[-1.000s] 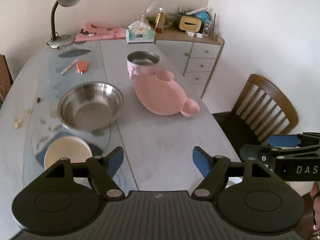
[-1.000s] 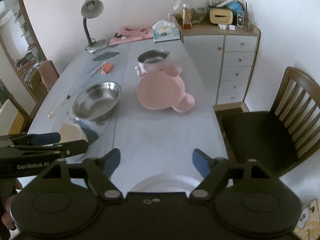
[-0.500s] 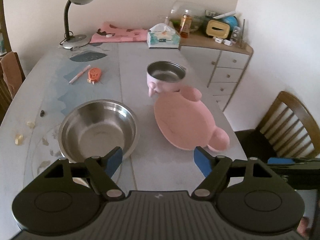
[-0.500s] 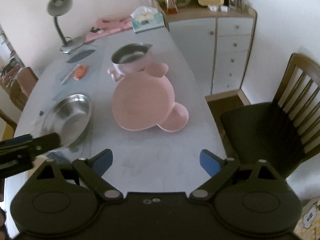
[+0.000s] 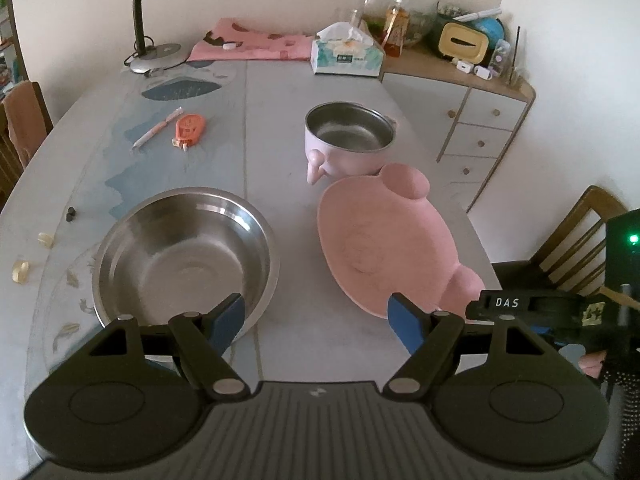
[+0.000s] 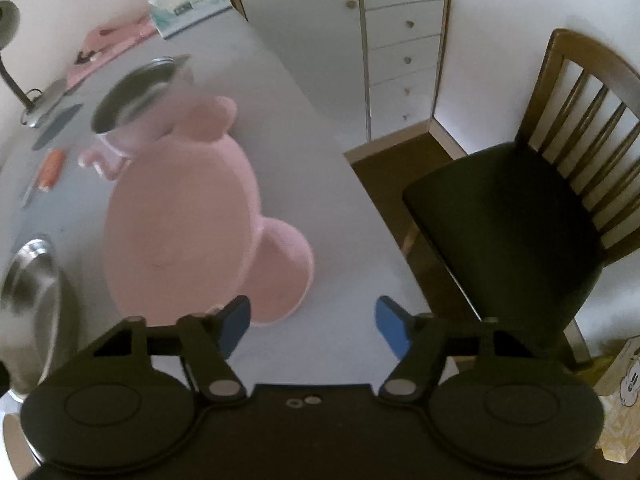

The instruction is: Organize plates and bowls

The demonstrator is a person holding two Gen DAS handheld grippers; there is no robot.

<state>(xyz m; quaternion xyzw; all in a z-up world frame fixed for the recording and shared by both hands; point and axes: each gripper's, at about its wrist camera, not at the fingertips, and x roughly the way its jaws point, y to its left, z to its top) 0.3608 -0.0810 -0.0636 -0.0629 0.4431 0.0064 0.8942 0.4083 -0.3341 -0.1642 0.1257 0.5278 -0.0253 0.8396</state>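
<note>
Pink and eared, the plate [image 5: 384, 240] lies near the table's [image 5: 280, 120] right edge, its far ear touching the pink bowl [image 5: 348, 140], with the steel bowl [image 5: 184, 256] just beside it toward the left. Your left gripper [image 5: 316, 316] is spread wide and empty over the gap between plate and steel bowl; your right gripper [image 6: 312, 324] is likewise wide, empty, near the plate's closer ear. Catch that ear carelessly and you could push the plate into the pink bowl, or tip it off the edge.
</note>
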